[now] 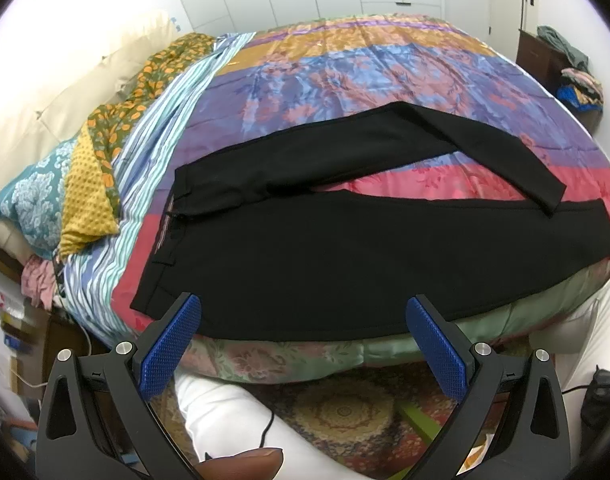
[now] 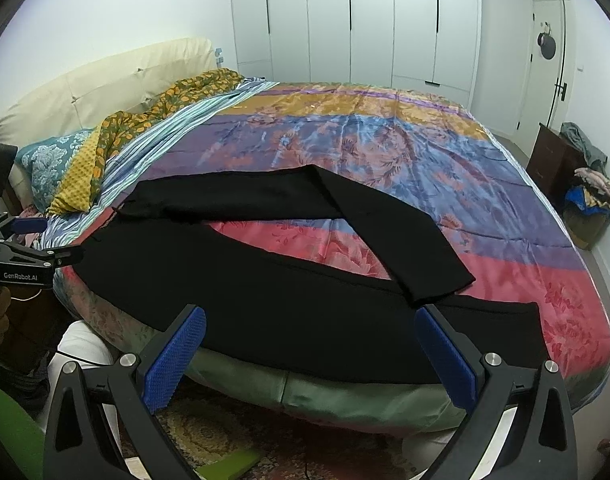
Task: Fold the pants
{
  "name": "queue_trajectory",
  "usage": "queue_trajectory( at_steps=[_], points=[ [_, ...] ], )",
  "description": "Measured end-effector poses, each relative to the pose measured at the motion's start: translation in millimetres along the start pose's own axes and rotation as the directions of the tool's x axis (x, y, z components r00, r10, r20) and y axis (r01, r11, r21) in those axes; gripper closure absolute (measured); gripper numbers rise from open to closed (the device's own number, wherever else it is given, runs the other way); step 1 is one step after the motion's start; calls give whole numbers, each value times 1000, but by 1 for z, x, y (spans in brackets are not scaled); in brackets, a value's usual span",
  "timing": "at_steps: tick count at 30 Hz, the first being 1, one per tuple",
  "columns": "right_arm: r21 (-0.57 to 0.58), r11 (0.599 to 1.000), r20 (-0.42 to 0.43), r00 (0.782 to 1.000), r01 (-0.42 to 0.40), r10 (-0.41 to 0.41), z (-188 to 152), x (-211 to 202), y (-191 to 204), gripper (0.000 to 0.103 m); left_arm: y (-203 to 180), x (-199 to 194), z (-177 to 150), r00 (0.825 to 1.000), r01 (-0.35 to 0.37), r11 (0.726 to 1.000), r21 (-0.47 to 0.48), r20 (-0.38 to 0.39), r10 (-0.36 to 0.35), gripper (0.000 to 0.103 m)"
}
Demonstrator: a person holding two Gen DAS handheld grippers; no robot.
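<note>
Black fabric pants (image 1: 345,264) lie spread along the near edge of the multicoloured floral satin bedspread (image 1: 345,68), far leg bent across the near one, left gripper (image 1: 303,340) and right gripper (image 2: 310,354) hovering empty, fingers wide apart, likely ready to grab.

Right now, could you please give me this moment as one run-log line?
step: not started | pants: spread on bed, far leg bent over near leg | left tool: open, empty | right tool: open, empty
</note>
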State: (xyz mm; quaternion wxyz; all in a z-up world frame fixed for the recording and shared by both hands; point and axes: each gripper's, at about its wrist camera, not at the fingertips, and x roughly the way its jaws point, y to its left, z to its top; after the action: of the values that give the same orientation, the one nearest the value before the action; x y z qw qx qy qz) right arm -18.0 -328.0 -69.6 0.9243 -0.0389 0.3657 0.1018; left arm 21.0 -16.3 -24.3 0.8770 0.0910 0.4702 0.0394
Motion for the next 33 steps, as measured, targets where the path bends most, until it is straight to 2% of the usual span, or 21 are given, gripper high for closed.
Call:
queue_trajectory(
  at_steps=[33],
  points=[
    [10, 1000, -5, 1000, -15, 15, -1, 4, 2, 0, -4, 2, -1, 1000, 1, 1000, 7, -5, -1, 1]
  ],
)
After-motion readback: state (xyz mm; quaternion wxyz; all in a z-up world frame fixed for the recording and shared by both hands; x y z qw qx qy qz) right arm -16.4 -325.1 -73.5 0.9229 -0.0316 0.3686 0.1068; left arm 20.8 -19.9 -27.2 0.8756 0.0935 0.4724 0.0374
